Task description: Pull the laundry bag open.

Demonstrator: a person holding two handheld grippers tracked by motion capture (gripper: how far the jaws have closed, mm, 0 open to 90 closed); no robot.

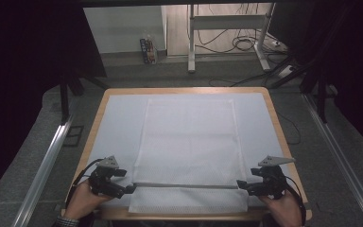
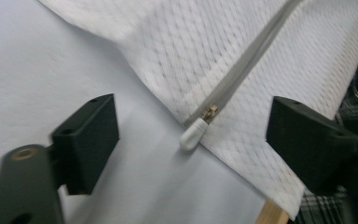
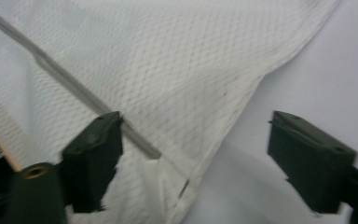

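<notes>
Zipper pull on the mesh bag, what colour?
White pull on a grey zipper, clearest in the left gripper view.

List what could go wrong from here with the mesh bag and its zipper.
1. Both tongs, left and right, stand open around the mesh bag, so a careless close could snag mesh.
2. The white zipper pull is small and may slip.
3. The bag's near edge reaches the table edge and could slide off.
</notes>
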